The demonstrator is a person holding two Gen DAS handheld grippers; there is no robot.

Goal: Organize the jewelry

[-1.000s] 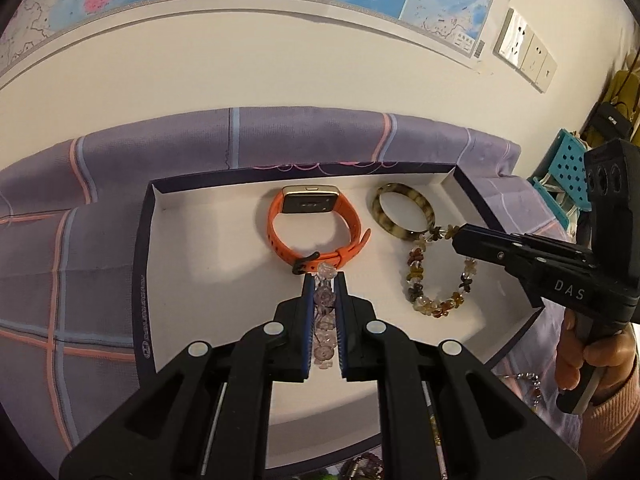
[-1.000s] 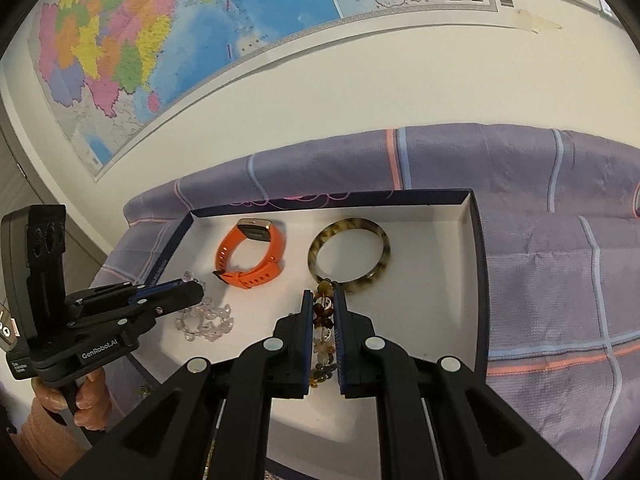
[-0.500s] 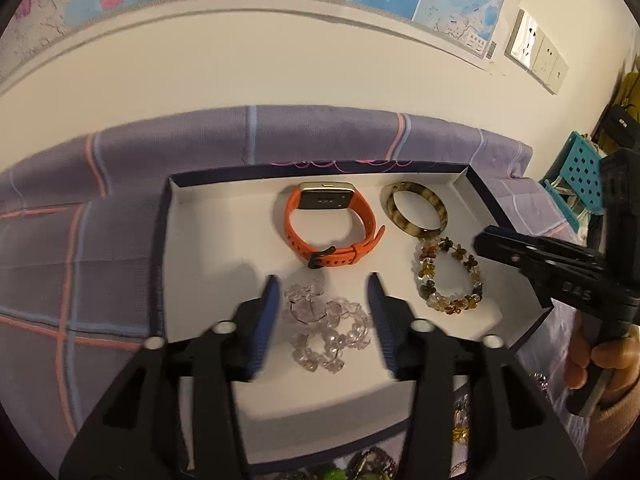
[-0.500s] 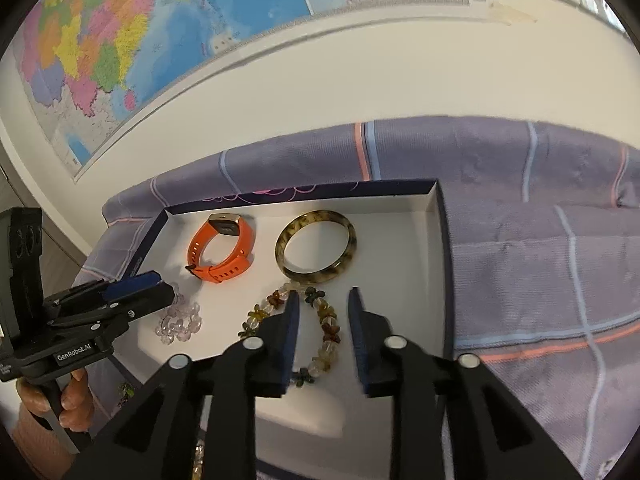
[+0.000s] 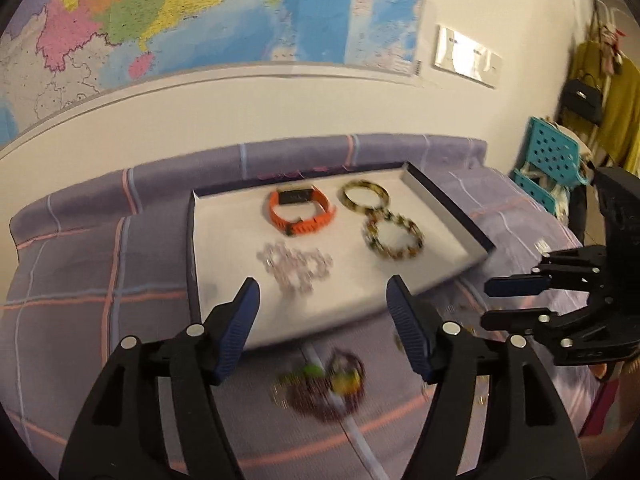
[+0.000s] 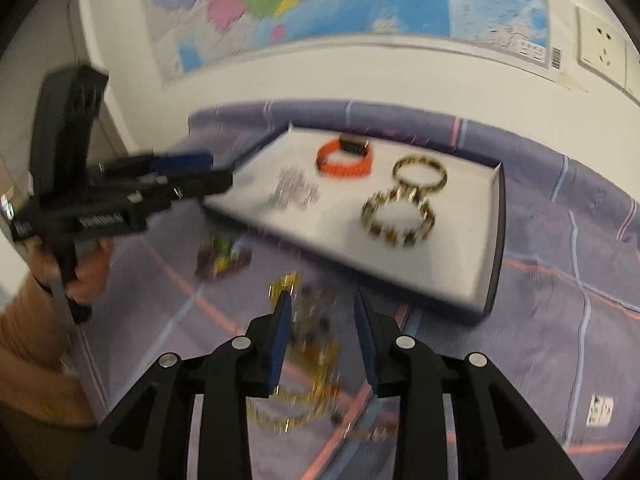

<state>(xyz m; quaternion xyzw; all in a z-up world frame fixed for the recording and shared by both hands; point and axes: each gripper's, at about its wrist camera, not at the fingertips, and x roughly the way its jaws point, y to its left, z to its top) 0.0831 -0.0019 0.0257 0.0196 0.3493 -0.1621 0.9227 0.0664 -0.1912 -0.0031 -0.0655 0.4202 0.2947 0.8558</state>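
Note:
A white tray (image 5: pixel 224 240) with a dark rim holds an orange watch (image 5: pixel 302 212), a tortoiseshell bangle (image 5: pixel 365 197), a brown bead bracelet (image 5: pixel 394 236) and a clear crystal bracelet (image 5: pixel 296 265). My left gripper (image 5: pixel 322 320) is open and empty, above a blurred dark bead pile (image 5: pixel 324 386) in front of the tray. My right gripper (image 6: pixel 323 330) is open and empty, over gold chains (image 6: pixel 304 364) on the cloth. The tray (image 6: pixel 460 280), watch (image 6: pixel 344 158), bangle (image 6: pixel 420 172), brown bracelet (image 6: pixel 398 220) and crystal bracelet (image 6: pixel 296 190) show in the right wrist view.
A purple plaid cloth (image 5: pixel 100 280) covers the surface. A map hangs on the wall (image 5: pixel 200 20) behind. A teal stool (image 5: pixel 550 160) stands at the far right. The left gripper (image 6: pixel 176 176) shows in the right wrist view; the right gripper (image 5: pixel 516 300) in the left.
Both grippers opened, left the crystal and brown bracelets lying in the tray, and pulled back toward the loose jewelry in front of the tray.

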